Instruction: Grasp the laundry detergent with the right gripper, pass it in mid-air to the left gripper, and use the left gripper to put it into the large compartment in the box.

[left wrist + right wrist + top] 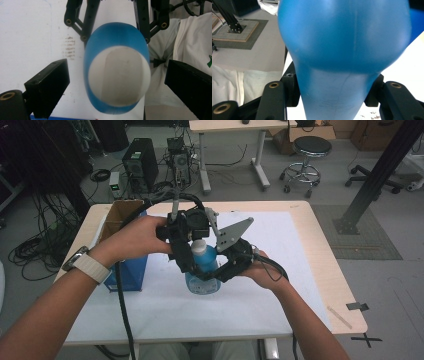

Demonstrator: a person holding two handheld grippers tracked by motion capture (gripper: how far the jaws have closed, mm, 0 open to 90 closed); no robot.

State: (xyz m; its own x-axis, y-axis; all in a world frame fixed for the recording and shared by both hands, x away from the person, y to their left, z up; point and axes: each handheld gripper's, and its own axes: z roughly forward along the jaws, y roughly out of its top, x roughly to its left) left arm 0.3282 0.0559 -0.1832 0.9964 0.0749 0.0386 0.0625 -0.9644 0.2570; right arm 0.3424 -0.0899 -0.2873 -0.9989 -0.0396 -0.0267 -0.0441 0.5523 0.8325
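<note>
A blue bottle [204, 270] with a white cap [119, 77] stands at the middle of the table. My right gripper [231, 264] comes in from the right and is shut on its body; in the right gripper view the black pads [292, 88] press on both sides of the bottle [342, 37]. My left gripper [186, 247] hangs over the top of the bottle. In the left gripper view its jaws stand wide apart around the cap, the left gripper [117, 73] open and clear of it on both sides. The right gripper's fingers [86, 25] clamp the bottle [115, 33] lower down.
A white sheet [285, 250] covers most of the wooden table [327, 270]. An open cardboard box with blue sides [131, 270] stands at the left, close to my left forearm. A strip of tape [339, 317] lies near the right front corner.
</note>
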